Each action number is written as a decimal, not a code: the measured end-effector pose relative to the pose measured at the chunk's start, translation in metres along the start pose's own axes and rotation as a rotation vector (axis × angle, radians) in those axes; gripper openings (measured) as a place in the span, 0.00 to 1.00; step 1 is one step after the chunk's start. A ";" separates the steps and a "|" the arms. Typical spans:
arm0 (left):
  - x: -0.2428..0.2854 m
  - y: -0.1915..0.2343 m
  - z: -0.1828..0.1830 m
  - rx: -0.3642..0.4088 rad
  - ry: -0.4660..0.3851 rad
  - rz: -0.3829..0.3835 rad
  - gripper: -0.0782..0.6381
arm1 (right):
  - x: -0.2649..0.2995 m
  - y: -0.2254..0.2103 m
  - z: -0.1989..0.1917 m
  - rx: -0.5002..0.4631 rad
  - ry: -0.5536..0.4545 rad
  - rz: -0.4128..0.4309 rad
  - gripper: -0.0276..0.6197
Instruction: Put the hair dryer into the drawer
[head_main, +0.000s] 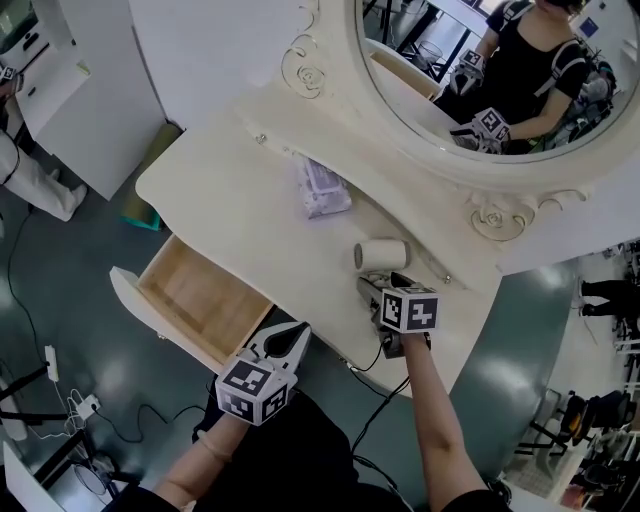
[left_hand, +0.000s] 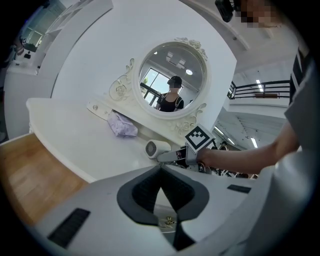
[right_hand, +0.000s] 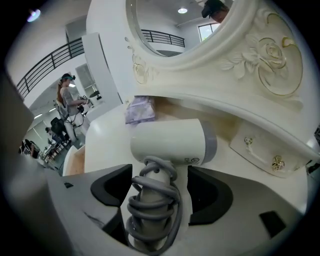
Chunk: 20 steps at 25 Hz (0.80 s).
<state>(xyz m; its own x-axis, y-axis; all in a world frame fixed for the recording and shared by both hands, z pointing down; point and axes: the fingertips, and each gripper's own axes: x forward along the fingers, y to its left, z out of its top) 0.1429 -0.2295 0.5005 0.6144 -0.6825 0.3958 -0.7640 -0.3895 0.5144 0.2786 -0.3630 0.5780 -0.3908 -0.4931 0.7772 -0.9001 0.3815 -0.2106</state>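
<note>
white vanity top (head_main: 230, 190): hair dryer (right_hand: 170, 140) label unreadable; right gripper (right_hand: 160, 176) fingers apart around its handle, left gripper (left_hand: 160, 169) fingers together.

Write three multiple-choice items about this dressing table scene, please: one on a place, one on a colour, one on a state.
1. Where does the hair dryer lie?
A) inside the drawer
B) on the table, below the mirror
C) on the floor

2. What colour is the cord wound round its handle?
A) grey
B) red
C) black

3. In what state is the drawer?
A) pushed shut
B) pulled open, its wooden bottom bare
C) open and filled with clothes

Answers:
1 B: the head view shows it on the white top, close to the mirror frame.
2 A: the right gripper view shows grey coils on the handle.
3 B: the head view shows the drawer out, with only bare wood inside.
</note>
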 end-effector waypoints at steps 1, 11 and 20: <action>0.000 0.001 0.001 0.000 -0.001 0.000 0.14 | 0.002 -0.001 -0.001 0.005 0.004 -0.004 0.56; -0.004 0.014 0.002 -0.007 0.005 0.016 0.14 | 0.018 0.000 -0.011 -0.053 0.059 -0.061 0.55; -0.012 0.014 0.001 -0.004 0.007 0.004 0.14 | 0.019 0.000 -0.011 -0.100 0.064 -0.075 0.49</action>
<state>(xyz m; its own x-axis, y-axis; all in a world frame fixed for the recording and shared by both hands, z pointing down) 0.1249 -0.2270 0.5020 0.6128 -0.6795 0.4034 -0.7656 -0.3841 0.5160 0.2735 -0.3639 0.5994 -0.3071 -0.4739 0.8253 -0.9015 0.4227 -0.0928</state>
